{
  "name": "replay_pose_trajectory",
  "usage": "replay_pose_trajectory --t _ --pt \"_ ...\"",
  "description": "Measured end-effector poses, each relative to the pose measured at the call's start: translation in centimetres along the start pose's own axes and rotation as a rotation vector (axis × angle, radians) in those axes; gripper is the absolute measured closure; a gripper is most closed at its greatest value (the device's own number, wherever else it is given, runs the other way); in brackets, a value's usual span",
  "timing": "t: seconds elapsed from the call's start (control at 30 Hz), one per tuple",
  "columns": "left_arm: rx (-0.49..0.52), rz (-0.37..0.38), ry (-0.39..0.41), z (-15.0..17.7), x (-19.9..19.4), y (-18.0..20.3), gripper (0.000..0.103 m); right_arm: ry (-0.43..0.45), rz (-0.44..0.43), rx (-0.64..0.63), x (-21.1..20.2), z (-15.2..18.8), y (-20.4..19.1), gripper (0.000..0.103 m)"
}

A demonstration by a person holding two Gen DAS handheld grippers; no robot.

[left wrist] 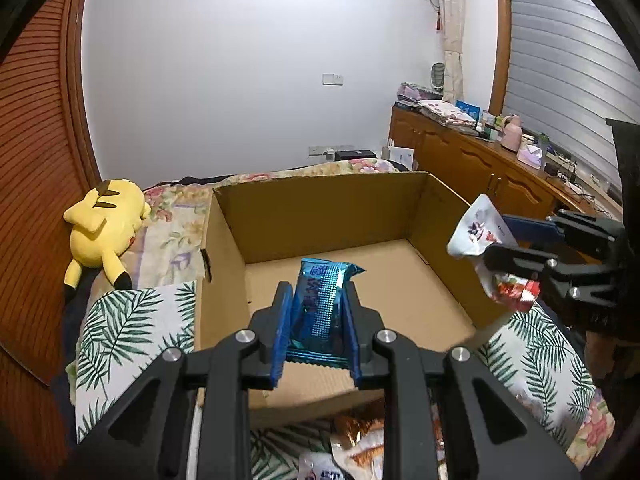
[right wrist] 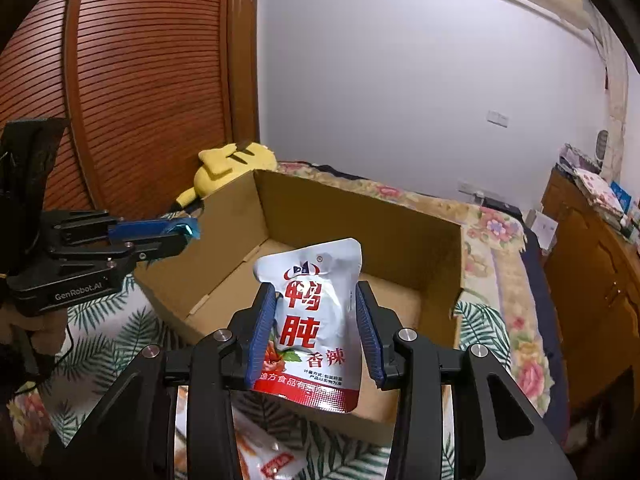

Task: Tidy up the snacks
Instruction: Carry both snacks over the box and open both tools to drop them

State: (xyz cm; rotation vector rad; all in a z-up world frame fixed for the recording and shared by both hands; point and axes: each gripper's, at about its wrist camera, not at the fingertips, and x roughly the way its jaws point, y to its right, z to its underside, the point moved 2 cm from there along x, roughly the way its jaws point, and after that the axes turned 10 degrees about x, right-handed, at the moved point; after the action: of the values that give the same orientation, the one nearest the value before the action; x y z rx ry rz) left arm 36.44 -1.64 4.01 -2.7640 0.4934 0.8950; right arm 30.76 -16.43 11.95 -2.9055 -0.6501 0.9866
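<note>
An open cardboard box (left wrist: pixel 332 208) stands on the bed, its floor bare; it also shows in the right wrist view (right wrist: pixel 360 216). My left gripper (left wrist: pixel 318 292) is shut on a blue foil snack packet (left wrist: pixel 322 308) and holds it above the box's near edge. My right gripper (right wrist: pixel 316 292) is shut on a white and red snack pouch (right wrist: pixel 312 320) above the box's near right side. The right gripper (left wrist: pixel 492 248) with its pouch (left wrist: pixel 476 228) shows at the right of the left wrist view. The left gripper (right wrist: pixel 188 234) shows at the left of the right wrist view.
More snack packets (left wrist: pixel 360 444) lie on the leaf-print cloth (left wrist: pixel 132 328) below the grippers, also in the right wrist view (right wrist: pixel 264 456). A yellow plush toy (left wrist: pixel 104 224) lies left of the box. A wooden cabinet (left wrist: pixel 480 164) with clutter stands at the right.
</note>
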Motion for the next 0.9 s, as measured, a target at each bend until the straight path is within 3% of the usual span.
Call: replay_pose_trajectory --t 0.43,0.9 --pt "0.004 0.004 -0.044 -0.1 3.4 0.3 0.080 -0.038 0.027 0.026 4.0 -0.2 0.4 0.063" --pt "0.008 0.009 -0.051 0.4 2.9 1.3 0.072 -0.073 0.038 0.069 5.4 0.6 0.7 0.054"
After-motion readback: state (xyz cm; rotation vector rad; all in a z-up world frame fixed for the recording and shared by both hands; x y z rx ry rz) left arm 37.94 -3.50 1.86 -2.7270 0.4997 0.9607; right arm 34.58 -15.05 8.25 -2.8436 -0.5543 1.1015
